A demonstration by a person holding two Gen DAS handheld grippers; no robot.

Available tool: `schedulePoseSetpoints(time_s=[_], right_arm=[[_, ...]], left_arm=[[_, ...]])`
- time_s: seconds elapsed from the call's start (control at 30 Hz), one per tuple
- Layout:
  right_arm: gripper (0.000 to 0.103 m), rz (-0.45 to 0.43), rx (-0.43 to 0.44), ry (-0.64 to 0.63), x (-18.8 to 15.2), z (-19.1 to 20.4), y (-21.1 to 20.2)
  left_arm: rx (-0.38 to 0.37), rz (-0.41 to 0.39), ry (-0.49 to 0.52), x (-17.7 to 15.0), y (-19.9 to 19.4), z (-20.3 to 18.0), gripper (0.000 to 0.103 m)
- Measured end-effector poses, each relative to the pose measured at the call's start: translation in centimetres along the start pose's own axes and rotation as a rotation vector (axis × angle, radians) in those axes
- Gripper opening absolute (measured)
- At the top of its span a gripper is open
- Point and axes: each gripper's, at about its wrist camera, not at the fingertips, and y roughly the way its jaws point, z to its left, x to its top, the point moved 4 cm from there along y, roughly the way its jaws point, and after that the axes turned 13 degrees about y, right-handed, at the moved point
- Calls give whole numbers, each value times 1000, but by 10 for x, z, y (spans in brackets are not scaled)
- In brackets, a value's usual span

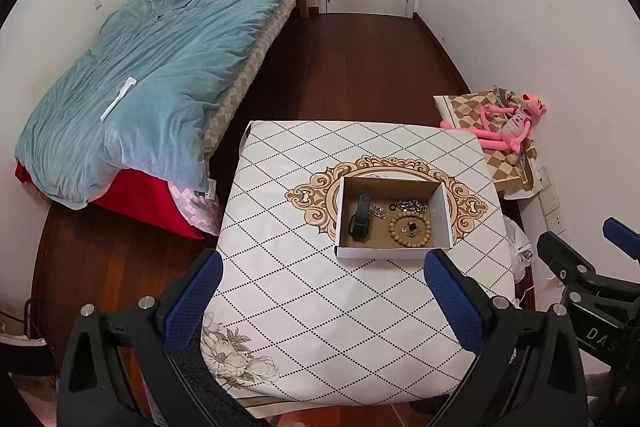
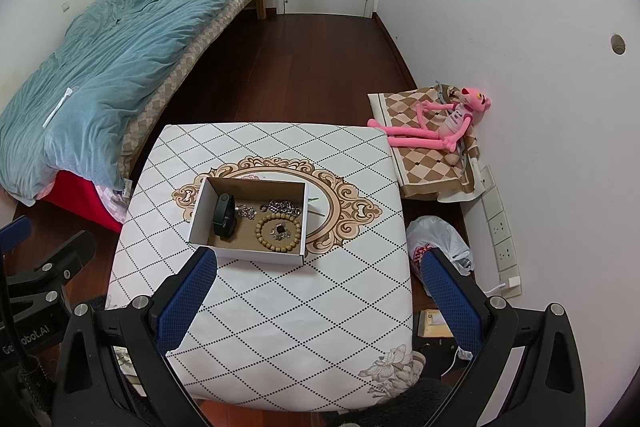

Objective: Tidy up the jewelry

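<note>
Jewelry — bead bracelet (image 2: 278, 231), chains (image 2: 285, 206), black band (image 2: 223, 215) — already lies in the box (image 2: 256, 253) on the tabletop (image 2: 288, 327); both grippers (image 1: 322, 301) (image 2: 318, 301) hang released, little seemingly left.

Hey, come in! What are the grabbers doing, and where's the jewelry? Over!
Left gripper open, empty; right gripper too. Watch, bead bracelet, chains all in the box on the table. Nothing blocking.

Open cardboard box (image 1: 440, 215), black watch (image 1: 357, 217), bead bracelet (image 1: 410, 230), chains (image 1: 409, 205) inside
</note>
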Motion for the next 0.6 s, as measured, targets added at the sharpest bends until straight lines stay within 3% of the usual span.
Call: schedulePoseSetpoints(time_s=[0.6], right_arm=[[103,0,-2,-2,1,-1,-1]], left_arm=[[3,0,5,1,-4,-2,102]])
